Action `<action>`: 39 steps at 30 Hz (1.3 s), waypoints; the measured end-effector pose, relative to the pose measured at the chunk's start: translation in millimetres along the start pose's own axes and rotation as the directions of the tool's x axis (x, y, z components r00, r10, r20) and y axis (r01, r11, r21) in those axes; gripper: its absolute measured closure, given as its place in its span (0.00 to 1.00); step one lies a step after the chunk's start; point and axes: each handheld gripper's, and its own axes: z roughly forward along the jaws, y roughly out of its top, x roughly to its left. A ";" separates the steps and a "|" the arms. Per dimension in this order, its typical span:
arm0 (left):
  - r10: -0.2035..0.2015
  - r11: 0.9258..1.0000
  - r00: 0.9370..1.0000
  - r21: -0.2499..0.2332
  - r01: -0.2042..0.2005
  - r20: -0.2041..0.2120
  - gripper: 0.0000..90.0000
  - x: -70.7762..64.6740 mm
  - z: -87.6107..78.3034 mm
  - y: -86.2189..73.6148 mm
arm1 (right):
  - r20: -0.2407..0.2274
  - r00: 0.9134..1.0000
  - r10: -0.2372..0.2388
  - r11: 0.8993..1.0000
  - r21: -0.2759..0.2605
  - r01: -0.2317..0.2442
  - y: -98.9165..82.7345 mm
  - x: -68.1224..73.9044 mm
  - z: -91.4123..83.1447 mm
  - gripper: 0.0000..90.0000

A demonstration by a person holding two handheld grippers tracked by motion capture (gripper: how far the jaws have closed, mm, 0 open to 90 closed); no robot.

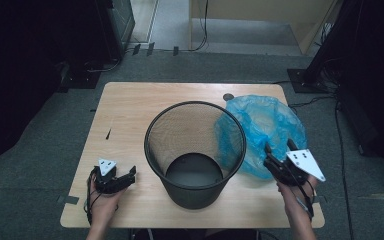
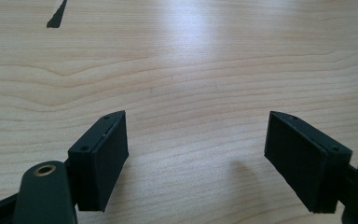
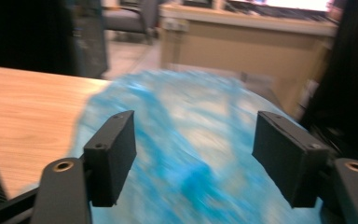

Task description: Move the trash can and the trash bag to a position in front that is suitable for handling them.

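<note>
A black wire-mesh waste bin (image 1: 195,150) stands upright in the middle of the wooden table (image 1: 130,110). A crumpled blue plastic bag (image 1: 265,130) lies to its right, touching the bin's side. My right gripper (image 1: 279,151) is open at the bag's near edge, and in the right gripper view the blurred bag (image 3: 191,154) spreads between and beyond the jaws (image 3: 193,158). My left gripper (image 1: 130,175) rests open on the table near the front left corner, left of the bin. Bare wood (image 2: 191,93) lies between its jaws (image 2: 196,158).
A small dark mark (image 1: 108,133) sits on the table's left half, also seen as a dark mark (image 2: 57,16) in the left gripper view. A round grey grommet (image 1: 228,97) is at the far edge. Grey carpet, cables and dark stands surround the table.
</note>
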 end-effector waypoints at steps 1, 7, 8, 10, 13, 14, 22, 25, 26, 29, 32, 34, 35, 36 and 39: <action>0.002 1.000 1.000 0.016 -0.001 -0.003 0.24 -0.5 0.5 0.0 | -0.054 0.998 -0.014 0.999 0.029 0.016 1.6 8.7 17.6 0.25; 0.028 0.998 1.000 0.056 -0.027 -0.009 0.24 -3.2 3.0 0.2 | -0.109 0.994 -0.011 0.982 0.185 0.031 -11.6 29.5 71.1 0.17; 0.027 0.998 1.000 0.056 -0.027 -0.008 0.24 -3.2 3.0 0.2 | -0.122 0.992 -0.018 0.974 0.221 0.045 -16.6 32.5 77.7 0.17; 0.027 0.998 1.000 0.055 -0.027 -0.006 0.24 -2.9 2.9 0.2 | -0.150 0.989 -0.011 0.959 0.280 0.053 -27.6 37.0 86.9 0.17; 0.028 0.998 1.000 0.055 -0.027 -0.006 0.24 -2.8 2.9 0.2 | -0.171 0.985 0.006 0.945 0.324 0.051 -39.2 38.2 92.4 0.17; 0.029 0.998 1.000 0.057 -0.029 -0.007 0.24 -3.3 3.0 0.2 | -0.181 0.983 0.012 0.934 0.354 0.054 -50.2 39.3 94.8 0.17; 0.038 0.998 0.999 0.059 -0.038 -0.002 0.24 -3.7 3.1 0.2 | -0.206 0.978 0.029 0.893 0.444 0.067 -77.6 43.1 99.9 0.17; 0.040 0.997 0.999 0.059 -0.040 -0.002 0.24 -3.9 3.2 0.2 | -0.195 0.981 0.007 0.890 0.448 0.083 -83.9 43.5 100.2 0.35; 0.041 0.997 0.999 0.060 -0.041 -0.003 0.25 -4.0 3.2 0.3 | -0.200 0.980 0.019 0.896 0.439 0.072 -84.7 42.8 99.1 0.44; 0.043 0.997 0.999 0.060 -0.043 -0.006 0.25 -4.3 3.4 0.3 | -0.158 0.987 -0.007 0.902 0.424 0.074 -83.7 42.1 97.2 0.75; 0.043 0.997 0.999 0.059 -0.042 -0.005 0.25 -4.2 3.3 0.2 | -0.163 0.986 -0.031 0.903 0.418 0.098 -84.0 41.3 96.9 0.94; 0.042 0.997 0.999 0.059 -0.042 -0.004 0.25 -4.1 3.3 0.3 | -0.154 0.986 -0.060 0.909 0.399 0.118 -84.0 40.8 95.8 0.98; 0.042 0.997 0.999 0.060 -0.042 -0.004 0.25 -4.2 3.3 0.3 | -0.145 0.987 -0.063 0.919 0.378 0.114 -83.1 40.2 94.0 1.00; 0.043 0.997 0.999 0.060 -0.042 -0.004 0.25 -4.3 3.4 0.3 | -0.138 0.988 -0.070 0.929 0.352 0.115 -81.4 39.4 91.8 1.00; 0.045 0.997 0.999 0.061 -0.045 -0.005 0.25 -4.5 3.4 0.3 | -0.121 0.989 -0.083 0.955 0.273 0.114 -71.6 37.7 82.9 1.00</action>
